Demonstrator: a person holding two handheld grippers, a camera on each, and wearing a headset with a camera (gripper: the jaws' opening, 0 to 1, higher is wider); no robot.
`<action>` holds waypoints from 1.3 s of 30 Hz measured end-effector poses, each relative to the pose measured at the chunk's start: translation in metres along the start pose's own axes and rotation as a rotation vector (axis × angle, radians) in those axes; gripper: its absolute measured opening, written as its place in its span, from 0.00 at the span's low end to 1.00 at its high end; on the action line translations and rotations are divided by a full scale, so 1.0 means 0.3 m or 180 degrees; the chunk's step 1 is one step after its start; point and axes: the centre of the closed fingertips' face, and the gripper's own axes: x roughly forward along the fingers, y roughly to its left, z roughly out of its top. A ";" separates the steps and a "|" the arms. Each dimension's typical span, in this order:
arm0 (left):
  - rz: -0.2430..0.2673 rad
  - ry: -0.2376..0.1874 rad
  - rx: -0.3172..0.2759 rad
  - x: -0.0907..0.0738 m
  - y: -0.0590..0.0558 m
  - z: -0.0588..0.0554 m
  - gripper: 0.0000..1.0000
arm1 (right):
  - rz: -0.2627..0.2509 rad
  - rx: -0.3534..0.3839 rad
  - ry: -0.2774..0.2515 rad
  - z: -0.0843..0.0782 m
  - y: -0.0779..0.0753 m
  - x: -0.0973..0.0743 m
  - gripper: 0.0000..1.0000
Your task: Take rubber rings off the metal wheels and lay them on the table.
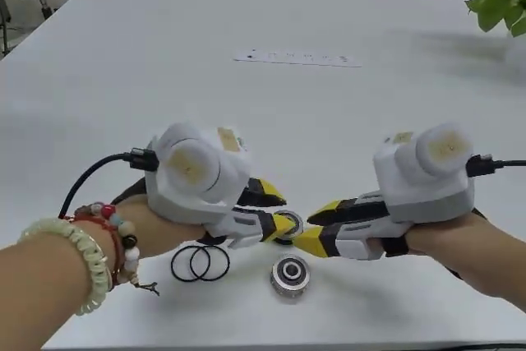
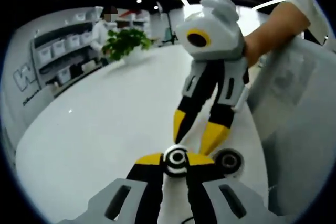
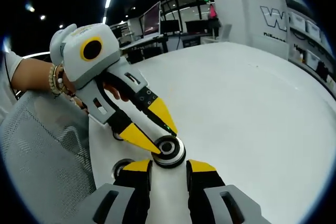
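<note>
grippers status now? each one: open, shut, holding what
Left gripper: shut on a metal wheel.
Right gripper: open, holding nothing, its tips close to that wheel.

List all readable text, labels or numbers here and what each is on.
"W": large first letter of the wall logo in the right gripper view; the letters after it can't be made out.
Small line under the wall logo: too blurred to read.
Print on the white strip lying on the table: too small to read.
On the metal wheels and rubber rings: no legible markings.
</note>
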 end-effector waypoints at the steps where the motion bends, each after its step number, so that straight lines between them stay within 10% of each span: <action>1: 0.0116 -0.0108 -0.0023 -0.003 0.025 0.016 0.16 | -0.0018 -0.0025 0.0001 0.002 -0.002 0.002 0.24; 24: 0.0026 -0.0067 -0.0212 0.003 0.000 0.012 0.11 | -0.0039 -0.0535 0.0254 -0.031 -0.009 0.000 0.00; 35: 0.0041 -0.0014 -0.0152 -0.001 -0.001 0.010 0.02 | -0.0030 0.0567 0.0024 -0.001 -0.042 -0.025 0.00; 39: 0.0060 0.0030 -0.0090 0.008 -0.004 0.010 0.02 | -0.0016 0.1079 -0.0459 0.100 -0.068 -0.057 0.00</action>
